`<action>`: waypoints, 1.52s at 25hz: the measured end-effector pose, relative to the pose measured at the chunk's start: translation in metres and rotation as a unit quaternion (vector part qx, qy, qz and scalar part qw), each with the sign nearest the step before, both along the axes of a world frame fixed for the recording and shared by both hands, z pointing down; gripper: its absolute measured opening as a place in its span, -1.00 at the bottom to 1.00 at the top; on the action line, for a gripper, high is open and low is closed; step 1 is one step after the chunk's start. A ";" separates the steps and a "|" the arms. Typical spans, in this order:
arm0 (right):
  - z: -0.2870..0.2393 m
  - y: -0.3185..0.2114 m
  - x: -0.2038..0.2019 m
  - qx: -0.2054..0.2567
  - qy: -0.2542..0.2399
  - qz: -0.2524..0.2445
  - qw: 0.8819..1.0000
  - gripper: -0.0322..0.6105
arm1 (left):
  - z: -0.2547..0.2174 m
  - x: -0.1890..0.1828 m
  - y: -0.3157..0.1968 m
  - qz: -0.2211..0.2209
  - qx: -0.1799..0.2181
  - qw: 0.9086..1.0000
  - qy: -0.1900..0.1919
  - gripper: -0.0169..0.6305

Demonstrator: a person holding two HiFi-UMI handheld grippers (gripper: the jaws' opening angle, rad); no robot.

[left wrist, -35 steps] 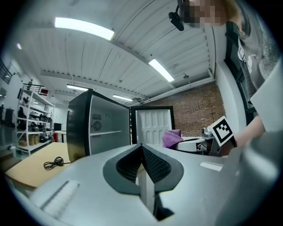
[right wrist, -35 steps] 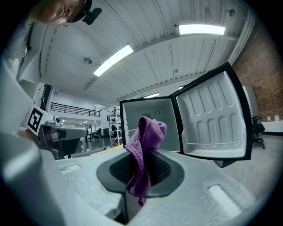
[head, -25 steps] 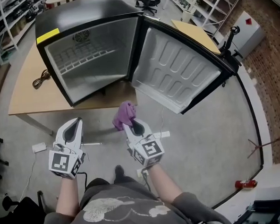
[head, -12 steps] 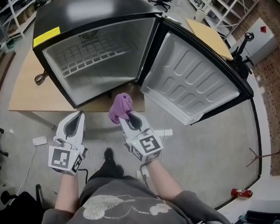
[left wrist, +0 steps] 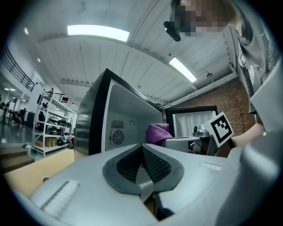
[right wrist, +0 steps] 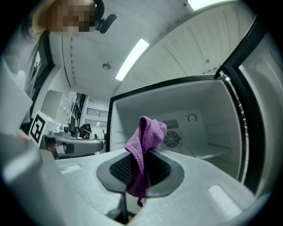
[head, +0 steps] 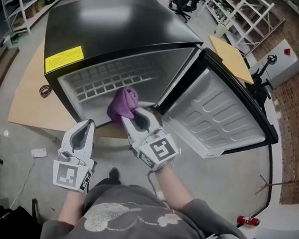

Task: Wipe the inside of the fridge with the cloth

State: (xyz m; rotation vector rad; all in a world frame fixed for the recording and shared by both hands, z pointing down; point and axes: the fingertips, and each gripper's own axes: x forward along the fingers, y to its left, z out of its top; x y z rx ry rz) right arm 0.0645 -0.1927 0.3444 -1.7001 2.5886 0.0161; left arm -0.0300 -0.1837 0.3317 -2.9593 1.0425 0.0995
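A black mini fridge [head: 113, 30] stands on a wooden table, door [head: 217, 115] swung open to the right, its white inside [head: 111, 78] with a wire shelf showing. My right gripper [head: 134, 116] is shut on a purple cloth [head: 122, 106], which sits at the lower front edge of the fridge opening. The right gripper view has the cloth [right wrist: 143, 150] pinched between the jaws, with the fridge's back wall and fan [right wrist: 171, 138] behind. My left gripper [head: 82, 129] is shut and empty, just below the fridge's left front corner. Its own view shows the fridge [left wrist: 110, 128] and the cloth [left wrist: 157, 132] to the right.
The wooden table [head: 30, 106] bears the fridge; a black cable [head: 45, 90] lies on it at the left. A white power strip [head: 39, 153] lies on the floor. Metal shelving [head: 239, 10] stands at the back right.
The fridge has come closer in the head view. My right gripper has carried the purple cloth forward up to the fridge opening. The left gripper has moved forward alongside it.
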 end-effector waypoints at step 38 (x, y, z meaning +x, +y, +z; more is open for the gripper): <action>-0.039 -0.084 -0.125 0.033 0.114 -0.279 0.953 -0.77 | -0.012 -0.038 -0.026 -0.196 0.010 0.981 -0.008 -0.89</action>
